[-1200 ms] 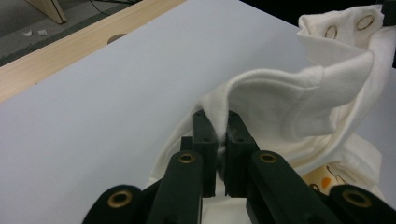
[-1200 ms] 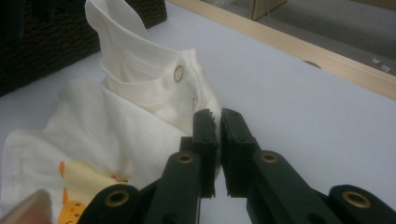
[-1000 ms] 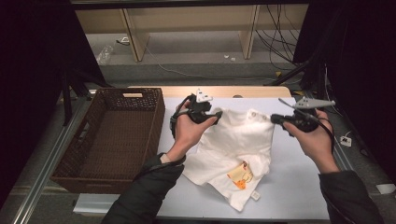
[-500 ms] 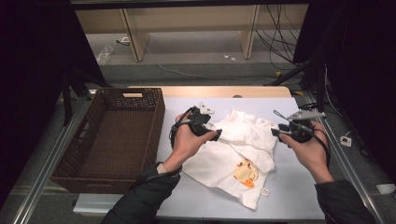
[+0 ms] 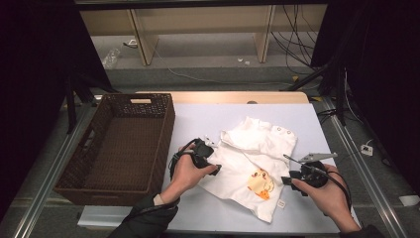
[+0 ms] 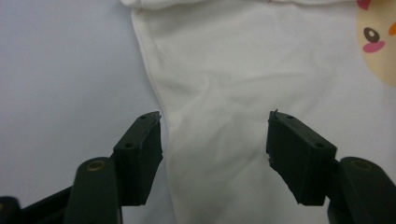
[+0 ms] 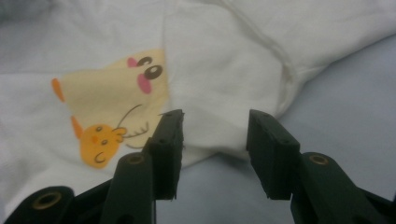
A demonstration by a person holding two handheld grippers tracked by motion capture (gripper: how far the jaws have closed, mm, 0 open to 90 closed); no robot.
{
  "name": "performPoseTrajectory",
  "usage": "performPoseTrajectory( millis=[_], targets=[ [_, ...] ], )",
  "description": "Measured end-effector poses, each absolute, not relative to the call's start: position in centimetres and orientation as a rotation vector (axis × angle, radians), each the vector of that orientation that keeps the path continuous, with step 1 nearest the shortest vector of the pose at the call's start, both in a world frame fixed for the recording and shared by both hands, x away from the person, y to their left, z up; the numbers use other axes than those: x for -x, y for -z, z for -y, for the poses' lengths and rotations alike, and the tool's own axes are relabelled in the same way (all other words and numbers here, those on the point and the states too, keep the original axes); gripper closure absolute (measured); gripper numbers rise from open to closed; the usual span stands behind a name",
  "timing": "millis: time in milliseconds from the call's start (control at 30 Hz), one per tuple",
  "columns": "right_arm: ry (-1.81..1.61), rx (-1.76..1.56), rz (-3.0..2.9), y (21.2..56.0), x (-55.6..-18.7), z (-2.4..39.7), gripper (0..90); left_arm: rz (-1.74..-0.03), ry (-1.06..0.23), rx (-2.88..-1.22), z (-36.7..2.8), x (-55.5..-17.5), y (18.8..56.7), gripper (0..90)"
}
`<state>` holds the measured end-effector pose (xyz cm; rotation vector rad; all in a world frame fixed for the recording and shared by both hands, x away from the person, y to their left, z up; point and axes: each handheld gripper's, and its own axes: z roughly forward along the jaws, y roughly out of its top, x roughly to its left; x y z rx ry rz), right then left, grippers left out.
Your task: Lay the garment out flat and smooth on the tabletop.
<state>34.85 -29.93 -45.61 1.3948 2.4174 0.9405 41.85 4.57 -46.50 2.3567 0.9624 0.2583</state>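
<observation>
left gripper (image 6: 215,135) fingers (image 6: 140,154) parted over white garment (image 6: 243,70) lying on pale table (image 6: 60,70), nothing pinched; jaws just been closing, cartoon print (image 6: 378,42) at top right

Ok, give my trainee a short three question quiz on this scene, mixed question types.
1. True or false: the basket holds the shirt.
2. What is printed on the shirt? A) yellow cartoon animals B) blue stripes C) a red star
3. Is either the left gripper or the right gripper clamped on cloth?

Key:
1. False. The shirt lies on the table, right of the basket.
2. A
3. No. Both stand open just above the shirt.
</observation>
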Motion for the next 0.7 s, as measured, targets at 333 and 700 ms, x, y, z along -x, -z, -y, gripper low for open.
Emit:
performPoseTrajectory(
  millis=[333,700],
  targets=[
    [-1.008,-1.483,-2.467,47.0,-33.5,28.4,53.1,-0.989,-0.218,-2.387,-5.1,-41.4,47.3,39.5],
    [-0.84,-1.341,-2.46,47.4,-32.6,26.6,50.8,-0.966,-0.226,-2.414,-5.4,-41.1,47.4,44.0]
  ],
)
